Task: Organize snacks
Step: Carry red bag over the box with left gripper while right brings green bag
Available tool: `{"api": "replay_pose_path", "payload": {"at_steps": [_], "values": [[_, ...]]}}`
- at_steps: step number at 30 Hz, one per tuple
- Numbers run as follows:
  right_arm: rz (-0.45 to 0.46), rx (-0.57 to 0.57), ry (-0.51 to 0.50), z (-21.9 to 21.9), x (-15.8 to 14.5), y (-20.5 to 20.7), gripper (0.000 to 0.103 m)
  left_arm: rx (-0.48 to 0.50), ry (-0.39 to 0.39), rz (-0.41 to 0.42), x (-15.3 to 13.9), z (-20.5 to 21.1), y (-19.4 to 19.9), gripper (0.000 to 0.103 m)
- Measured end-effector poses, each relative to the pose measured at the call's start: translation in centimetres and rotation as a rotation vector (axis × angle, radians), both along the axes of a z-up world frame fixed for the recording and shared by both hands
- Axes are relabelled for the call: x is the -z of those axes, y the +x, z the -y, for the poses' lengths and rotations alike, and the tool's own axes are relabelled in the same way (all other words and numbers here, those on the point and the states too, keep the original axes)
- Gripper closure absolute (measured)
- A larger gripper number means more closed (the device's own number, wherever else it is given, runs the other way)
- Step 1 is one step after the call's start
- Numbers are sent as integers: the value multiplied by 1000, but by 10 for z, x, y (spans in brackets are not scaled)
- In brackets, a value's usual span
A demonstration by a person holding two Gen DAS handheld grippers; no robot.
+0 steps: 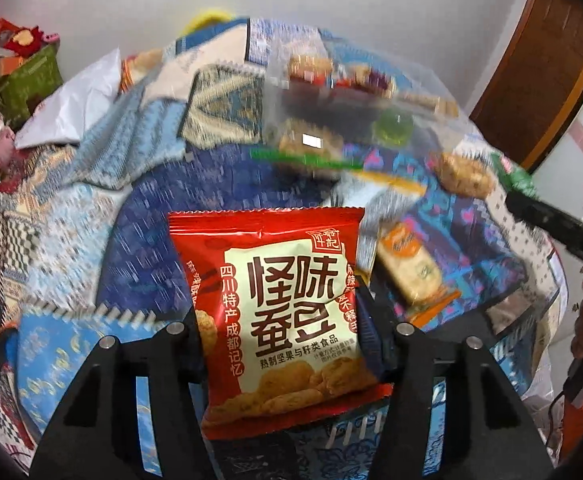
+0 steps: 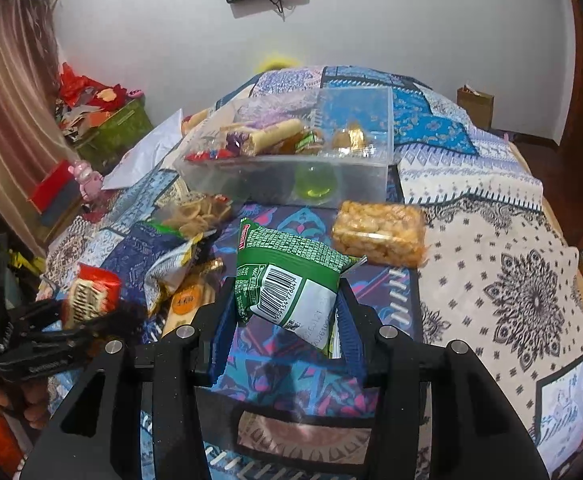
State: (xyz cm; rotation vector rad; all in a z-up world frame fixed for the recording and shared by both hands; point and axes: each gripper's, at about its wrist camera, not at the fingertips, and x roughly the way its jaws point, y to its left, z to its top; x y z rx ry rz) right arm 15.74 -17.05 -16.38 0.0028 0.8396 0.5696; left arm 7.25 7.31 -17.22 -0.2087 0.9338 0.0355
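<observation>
Left claw (image 1: 279, 320) clamped on the red snack packet (image 1: 279, 312); fingers (image 1: 189, 344) press its two side edges. Packet stands upright between them, lifted off the bed, printed front facing my camera. From the right wrist view the same packet (image 2: 91, 294) shows at far left in that claw.

Right claw (image 2: 287, 320) clenched on the green snack packet (image 2: 291, 280). Barcode side faces the camera, packet tilted, top corner leaning up and left. Grip is on its lower part; it hangs above the quilt.

Clear plastic box (image 2: 379, 160) sits on the bed (image 2: 511, 280) ahead of both claws. Inside: several wrapped snacks piled at the upper level, a green jelly cup (image 2: 315, 186) low against the front wall. In the left wrist view the box (image 1: 291, 100) is blurred.

Loose on the quilt:
- clear pack of golden puffed pieces (image 2: 379, 234), just in front of the box's right corner, apart from it
- orange cracker pack (image 1: 411, 268) just right of the red packet in the left view
- bag of ring-shaped crisps (image 2: 199, 214) near the box's left front
- crumpled pale bag (image 2: 171, 268) next to it

Green crate (image 2: 119, 132) full of red stuff stands beside the bed, far left.
</observation>
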Motion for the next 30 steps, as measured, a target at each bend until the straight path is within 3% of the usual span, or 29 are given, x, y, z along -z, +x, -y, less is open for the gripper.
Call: {"api": "replay_pose_path", "payload": {"at_steps": [7,15,30], "values": [[52,7,19,-2,-20,15,60,3,40,81,-35,-6,22,46],[96,25,51,-7,-41,41,60,25,20,170,-71,0,69,46],[133,26,46,-32,-45,104,60,60,-44,207,-72,14,170,46]]}}
